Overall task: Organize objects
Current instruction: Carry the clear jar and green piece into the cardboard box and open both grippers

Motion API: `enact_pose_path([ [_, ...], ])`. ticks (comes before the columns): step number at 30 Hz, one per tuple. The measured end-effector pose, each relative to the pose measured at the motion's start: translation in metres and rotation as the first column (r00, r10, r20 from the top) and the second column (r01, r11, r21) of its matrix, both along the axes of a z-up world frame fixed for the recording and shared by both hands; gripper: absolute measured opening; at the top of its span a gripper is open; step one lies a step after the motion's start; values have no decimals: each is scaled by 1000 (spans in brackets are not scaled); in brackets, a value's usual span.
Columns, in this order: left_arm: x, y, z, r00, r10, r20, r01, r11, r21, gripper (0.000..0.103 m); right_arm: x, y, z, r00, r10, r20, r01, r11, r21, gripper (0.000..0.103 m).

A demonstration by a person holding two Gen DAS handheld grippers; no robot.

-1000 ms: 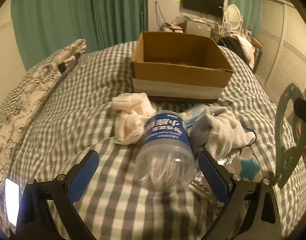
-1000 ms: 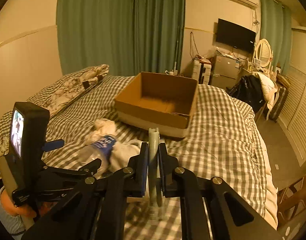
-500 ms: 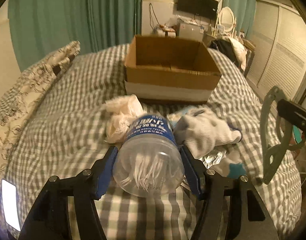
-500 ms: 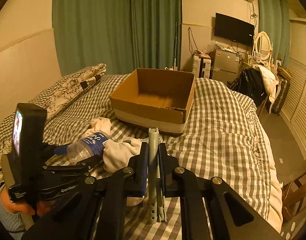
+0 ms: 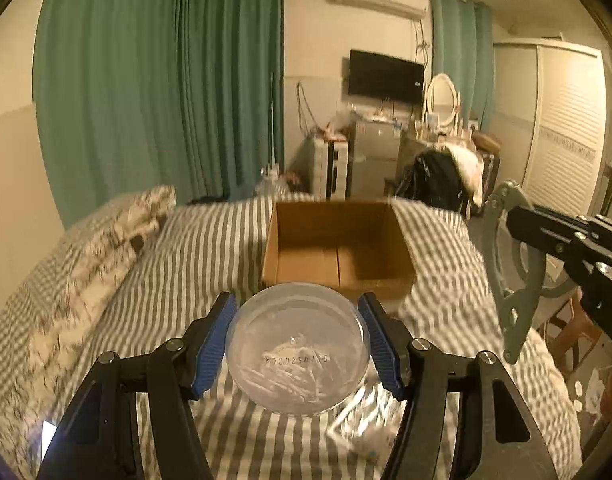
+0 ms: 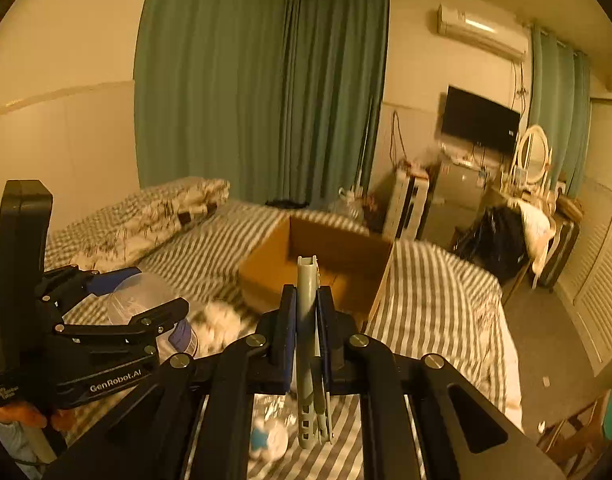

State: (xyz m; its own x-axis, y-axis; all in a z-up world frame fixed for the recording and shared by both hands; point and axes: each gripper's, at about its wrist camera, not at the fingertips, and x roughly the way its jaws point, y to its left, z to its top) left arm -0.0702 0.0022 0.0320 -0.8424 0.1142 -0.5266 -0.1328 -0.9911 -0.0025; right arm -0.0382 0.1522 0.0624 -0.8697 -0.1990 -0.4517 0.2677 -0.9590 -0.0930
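Note:
My left gripper (image 5: 300,344) is shut on a clear plastic bottle (image 5: 298,346) with a blue label, held above the checked bed with its base toward the camera. It also shows in the right wrist view (image 6: 142,300). My right gripper (image 6: 306,336) is shut on a grey plastic hanger (image 6: 308,344), seen edge-on; the same hanger (image 5: 510,280) shows at the right of the left wrist view. An open cardboard box (image 5: 338,252) stands on the bed ahead of both grippers; in the right wrist view the box (image 6: 326,264) looks empty.
White cloths (image 6: 222,322), a crinkly clear wrapper (image 5: 362,420) and a small white item with a blue star (image 6: 268,440) lie on the bed. A patterned pillow (image 5: 106,248) lies left. Cluttered furniture (image 5: 386,152) and a wardrobe (image 5: 562,140) stand beyond the bed.
My left gripper closed on the bottle and lifted it off the bed, tilting up toward the box. My right gripper rose too, still holding the hanger.

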Motion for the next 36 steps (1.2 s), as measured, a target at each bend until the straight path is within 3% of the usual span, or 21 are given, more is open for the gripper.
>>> enact_pose_path([
  [7,-59,7,19,1000,-9,-29,10,1000,23,65,-58,6,20,1000,15,4,-15,998,-66,9],
  [12,-106,14,13,999,-6,-45,7,1000,14,65,-114,7,18,999,27,35,-23,994,-108,9],
  [21,-189,25,-34,999,3,36,-3,1000,-8,65,-223,12,-39,983,48,179,-16,984,-179,9],
  [29,-224,34,-70,991,-25,128,25,1000,-2,65,-274,28,-84,966,27,258,28,977,-209,10],
  [31,-224,34,-76,987,-31,155,30,1000,9,68,-272,32,-88,966,17,258,40,976,-214,18],
  [32,-222,34,-76,987,-28,158,26,1000,11,72,-270,35,-88,968,5,253,51,975,-216,43],
  [33,-218,33,-75,988,-15,154,14,1000,8,83,-266,38,-85,970,-11,243,65,974,-216,67],
  [34,-215,33,-72,989,-7,148,6,1000,4,93,-260,43,-79,975,-32,220,82,972,-220,71],
  [36,-202,30,-64,992,7,125,-7,1000,-7,96,-246,45,-66,980,-46,192,88,972,-218,72],
])
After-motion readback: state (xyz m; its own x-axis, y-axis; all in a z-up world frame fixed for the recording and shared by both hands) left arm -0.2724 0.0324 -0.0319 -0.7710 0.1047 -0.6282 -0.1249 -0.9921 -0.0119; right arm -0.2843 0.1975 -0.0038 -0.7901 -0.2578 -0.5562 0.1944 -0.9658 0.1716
